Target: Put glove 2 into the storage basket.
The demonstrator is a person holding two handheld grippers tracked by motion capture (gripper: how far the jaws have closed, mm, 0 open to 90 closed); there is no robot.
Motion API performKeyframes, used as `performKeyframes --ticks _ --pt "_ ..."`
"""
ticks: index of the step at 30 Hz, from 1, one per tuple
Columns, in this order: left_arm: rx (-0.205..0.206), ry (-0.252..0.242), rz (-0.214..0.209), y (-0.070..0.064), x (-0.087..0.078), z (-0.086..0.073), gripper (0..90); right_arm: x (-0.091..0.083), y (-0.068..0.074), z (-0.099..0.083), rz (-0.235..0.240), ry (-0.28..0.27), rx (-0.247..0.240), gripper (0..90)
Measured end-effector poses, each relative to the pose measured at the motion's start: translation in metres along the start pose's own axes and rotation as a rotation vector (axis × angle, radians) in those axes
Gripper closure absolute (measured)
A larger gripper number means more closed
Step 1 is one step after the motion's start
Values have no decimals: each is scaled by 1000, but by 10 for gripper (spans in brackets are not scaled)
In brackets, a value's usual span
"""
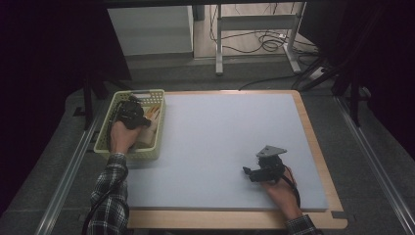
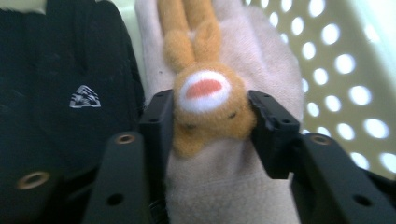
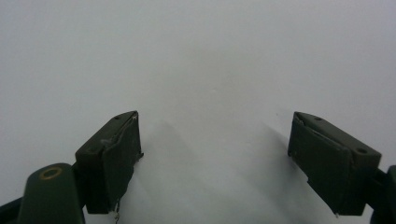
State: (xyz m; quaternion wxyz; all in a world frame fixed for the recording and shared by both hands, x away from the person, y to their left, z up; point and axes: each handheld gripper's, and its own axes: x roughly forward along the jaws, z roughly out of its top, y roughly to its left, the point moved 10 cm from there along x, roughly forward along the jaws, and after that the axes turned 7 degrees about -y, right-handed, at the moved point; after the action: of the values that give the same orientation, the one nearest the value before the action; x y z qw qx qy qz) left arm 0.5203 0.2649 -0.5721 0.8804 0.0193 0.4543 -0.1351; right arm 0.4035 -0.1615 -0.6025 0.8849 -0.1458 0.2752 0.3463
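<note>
The left gripper [image 2: 211,116] is reaching into the pale green basket [image 1: 108,128] at the table's far left, its jaws clamping an orange plush rabbit [image 2: 208,106] lying on a beige glove [image 2: 224,186]. The right gripper [image 3: 215,158] is hovering near right over the white mat [image 1: 215,137], jaws spread wide.

— What lies beyond the wooden-edged table [image 1: 313,142] with the pale grey-blue foam mat [image 1: 230,142]?

— At twelve o'clock, a strip of wooden floor [image 1: 244,46] with tangled black cables [image 1: 266,41] and the grey metal legs of a stand [image 1: 219,44]. At eleven, a white boxy cabinet [image 1: 149,29].

— And the sides?

— Dark grey carpet [image 1: 372,161]; black curtains [image 1: 381,54] at two and ten. Dim light.
</note>
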Motion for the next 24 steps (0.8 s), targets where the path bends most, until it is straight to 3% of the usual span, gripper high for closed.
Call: performKeyframes --ticks 3,9,13,17,20,24 --pt "-21 -1 -36 -6 5 0 583 0 0 0 1 1 1 169" --pt "45 34 -15 -18 3 1 587 0 0 0 0 0 0 169" --pt "22 0 -20 -13 0 2 505 0 0 0 -1 -1 -4 169" --pt "60 -51 33 -4 -10 5 404 0 0 0 0 0 0 169" --pt "61 -73 57 0 -17 7 309 0 0 0 -1 0 -3 169" --pt "65 -98 55 1 -24 8 263 0 0 0 -1 0 -2 169"
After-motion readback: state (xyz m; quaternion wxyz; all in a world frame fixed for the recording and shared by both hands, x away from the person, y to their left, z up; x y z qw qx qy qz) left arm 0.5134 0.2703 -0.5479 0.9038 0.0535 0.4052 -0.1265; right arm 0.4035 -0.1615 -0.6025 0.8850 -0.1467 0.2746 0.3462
